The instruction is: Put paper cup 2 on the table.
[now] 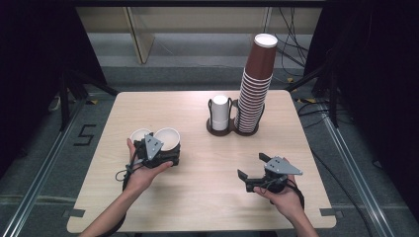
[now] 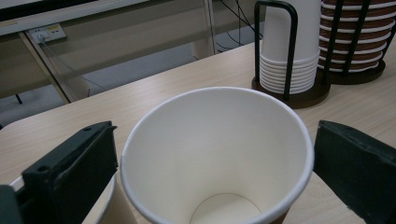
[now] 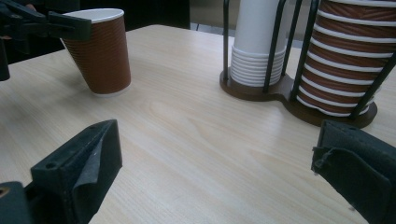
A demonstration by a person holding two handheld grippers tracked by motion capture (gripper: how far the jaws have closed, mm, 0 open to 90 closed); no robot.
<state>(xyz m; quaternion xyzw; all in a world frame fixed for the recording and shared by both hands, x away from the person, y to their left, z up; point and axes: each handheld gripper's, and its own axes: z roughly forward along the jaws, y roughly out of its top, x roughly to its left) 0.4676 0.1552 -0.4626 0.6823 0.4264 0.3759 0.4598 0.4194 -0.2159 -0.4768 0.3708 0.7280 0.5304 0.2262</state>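
A brown ribbed paper cup [image 1: 168,138] with a white inside stands tilted on the table, its rim between the jaws of my left gripper [image 1: 165,148]. In the left gripper view the cup [image 2: 217,154] spans the gap between both jaws, and the gripper [image 2: 217,168] is shut on it. A second cup [image 1: 140,134] sits just to its left, beside the left jaw [image 2: 109,205]. My right gripper [image 1: 251,165] hovers open over the table's front right with nothing between its fingers [image 3: 215,158]. From there the held cup [image 3: 100,51] is seen leaning.
A dark two-slot cup holder [image 1: 220,131] stands at the table's back centre. It holds a short upside-down stack of white cups [image 1: 220,112] and a tall stack of brown cups [image 1: 255,84]. Bare wooden tabletop [image 1: 207,168] lies between the grippers.
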